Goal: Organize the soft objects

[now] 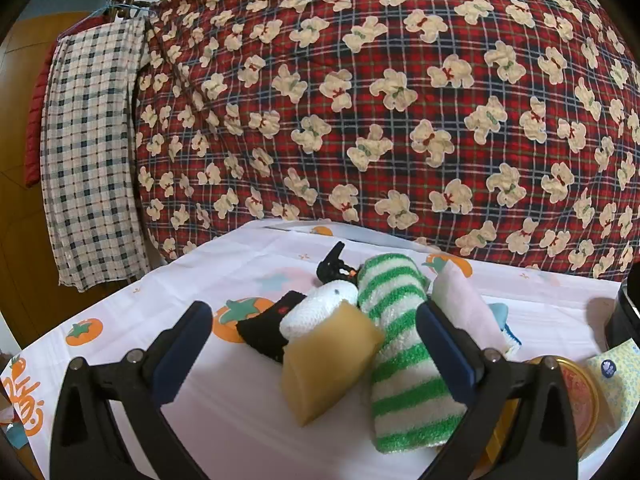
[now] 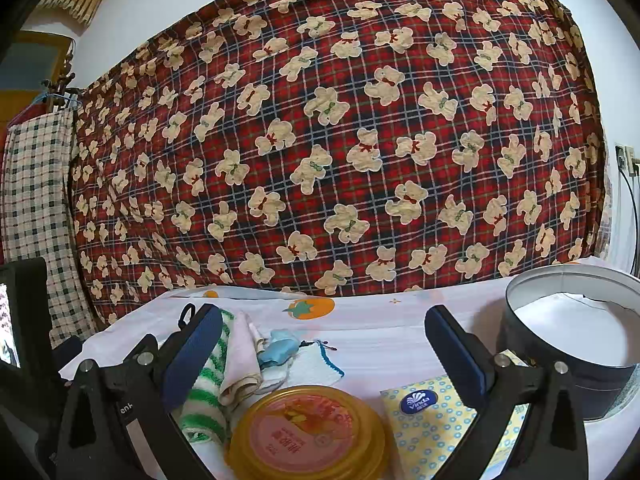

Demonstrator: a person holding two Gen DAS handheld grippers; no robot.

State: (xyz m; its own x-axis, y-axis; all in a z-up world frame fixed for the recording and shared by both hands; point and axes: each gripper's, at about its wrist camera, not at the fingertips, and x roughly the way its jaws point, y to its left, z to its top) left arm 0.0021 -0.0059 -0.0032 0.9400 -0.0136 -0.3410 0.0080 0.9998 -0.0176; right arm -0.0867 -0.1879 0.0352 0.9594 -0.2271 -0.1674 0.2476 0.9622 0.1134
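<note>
In the left wrist view, my left gripper (image 1: 314, 344) is released, its jaws standing wide and touching nothing. Between them on the counter (image 1: 224, 412), which wears a white cloth printed with orange persimmons and orange characters I cannot read, lie the soft things: a tan sponge block (image 1: 330, 364), smooth and wedge-shaped, leaning on a fluffy green-and-white striped towel roll (image 1: 400, 356). Just behind the sponge is a white knitted piece (image 1: 320, 304) and a black knitted piece (image 1: 266, 330). To the right of the roll stands a folded pale pink cloth (image 1: 468, 304). Behind the counter hangs a red plaid blanket (image 1: 360, 100) with cream bears; at far left, a checked shirt (image 1: 92, 160) on a hanger.

In the right wrist view, my right gripper (image 2: 324, 344) is also released and empty. Near it sits a round yellow plastic container (image 2: 308, 432) with a pink label, and right of it a yellow tissue pack (image 2: 432, 420) reading "Vinda". At far right stands a round dark box (image 2: 576, 344), white inside.
</note>
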